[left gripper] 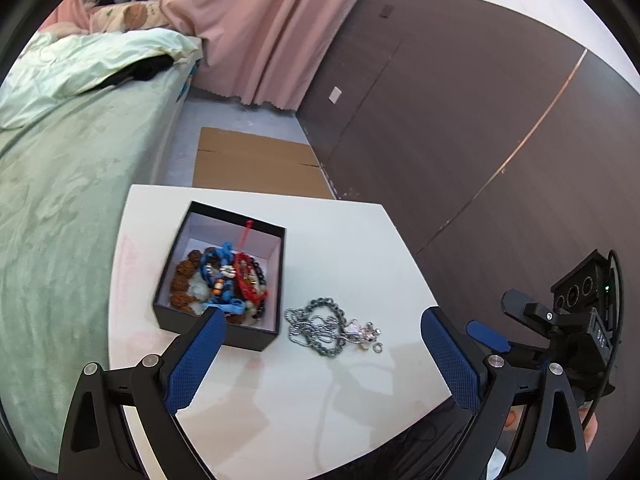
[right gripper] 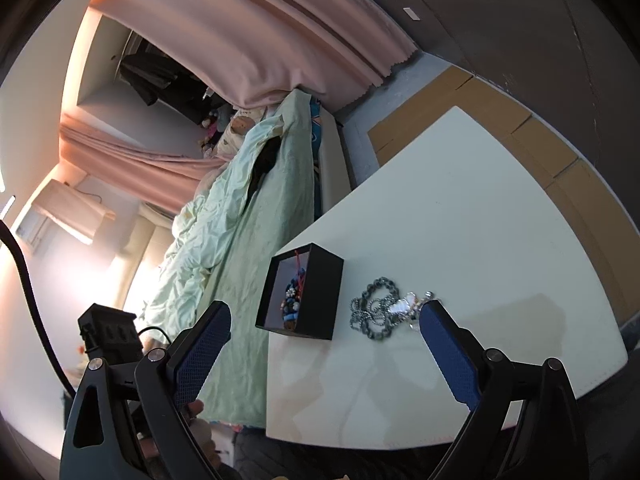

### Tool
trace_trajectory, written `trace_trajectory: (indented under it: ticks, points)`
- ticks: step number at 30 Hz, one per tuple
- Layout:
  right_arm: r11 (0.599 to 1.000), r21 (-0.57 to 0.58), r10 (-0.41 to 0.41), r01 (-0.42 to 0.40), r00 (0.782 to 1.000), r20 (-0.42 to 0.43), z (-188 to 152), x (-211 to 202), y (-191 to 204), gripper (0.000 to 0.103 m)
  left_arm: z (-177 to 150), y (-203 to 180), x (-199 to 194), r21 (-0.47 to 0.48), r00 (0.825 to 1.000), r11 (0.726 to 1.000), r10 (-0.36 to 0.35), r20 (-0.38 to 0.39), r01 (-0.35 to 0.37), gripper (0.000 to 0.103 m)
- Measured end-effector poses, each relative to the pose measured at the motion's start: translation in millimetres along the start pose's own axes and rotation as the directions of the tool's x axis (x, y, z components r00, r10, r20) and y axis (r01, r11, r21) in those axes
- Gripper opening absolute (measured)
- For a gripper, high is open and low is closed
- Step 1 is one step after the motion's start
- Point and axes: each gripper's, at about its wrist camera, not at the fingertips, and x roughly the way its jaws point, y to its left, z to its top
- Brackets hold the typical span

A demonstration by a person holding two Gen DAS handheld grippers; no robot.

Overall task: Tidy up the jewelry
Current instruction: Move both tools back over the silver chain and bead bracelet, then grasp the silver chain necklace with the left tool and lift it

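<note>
Two fisheye views from my two handheld tongs, both angled down at a small white table [left gripper: 340, 248] beside a bed w/ pale green bedding [left gripper: 60, 200]. My left gripper [left gripper: 324, 352] has its blue pads spread wide w/ nothing between them. My right gripper [right gripper: 326, 342] is wide apart too, also empty; its right pad tip sits just beside the loose jewelry in the right wrist view, but I can't tell if it touches.

A black open box [left gripper: 224, 280] sits on the table's bed side, already holding a heap of bracelets [left gripper: 224, 280]: brown beads, blue cord, red beads, and a red string poking up toward the back wall. Just beside the box, on bare tabletop, lies a tangled silver chain pile [left gripper: 326, 326] w/ a small shiny pendant and a tiny loose ring at its edge.

My guess: this pile goes into the box next. Risks as I see them: chains are knotted, so gripping one strand may drag the rest or drop part of it; the tiny ring could get left behind or flicked off the table; a pad could nudge the box toward the table edge near the bed
</note>
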Motion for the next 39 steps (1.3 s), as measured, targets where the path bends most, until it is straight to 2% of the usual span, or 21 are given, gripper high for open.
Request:
trace_trajectory:
  ticks: [6,12,24,30,32,39]
  points:
    - [0.999,0.045,-0.011,0.009,0.999,0.033,-5.4,-22.1,-26.9,0.096,-4.9,-22.8,10.0,0.035,1.0,0.999,0.001,-0.019,0.0,0.098]
    - [0.996,0.08,-0.054,0.048,0.996,0.074,-6.6,-47.8,-55.4,0.096,-12.2,-40.6,28.4,0.058,0.998,0.998,0.009,-0.057,-0.006,0.096]
    - [0.986,0.119,-0.126,0.114,0.987,0.098,-11.8,-74.1,-95.9,0.095,-19.3,-64.7,69.0,0.093,0.982,0.995,0.049,-0.181,-0.032,0.071]
    - [0.982,0.148,-0.126,0.114,0.989,0.077,-12.5,-71.6,-114.4,0.088,-16.3,-71.4,87.4,0.12,0.972,0.991,0.091,-0.215,-0.066,0.064]
    - [0.981,0.154,-0.131,0.119,0.989,0.071,-13.1,-70.0,-118.6,0.087,-16.0,-69.7,95.5,0.123,0.967,0.989,0.107,-0.231,-0.08,0.055]
    - [0.973,0.187,-0.144,0.133,0.988,0.047,-9.9,-64.9,-135.0,0.085,-20.1,-67.3,124.1,0.108,0.948,0.991,0.102,-0.301,-0.072,0.052]
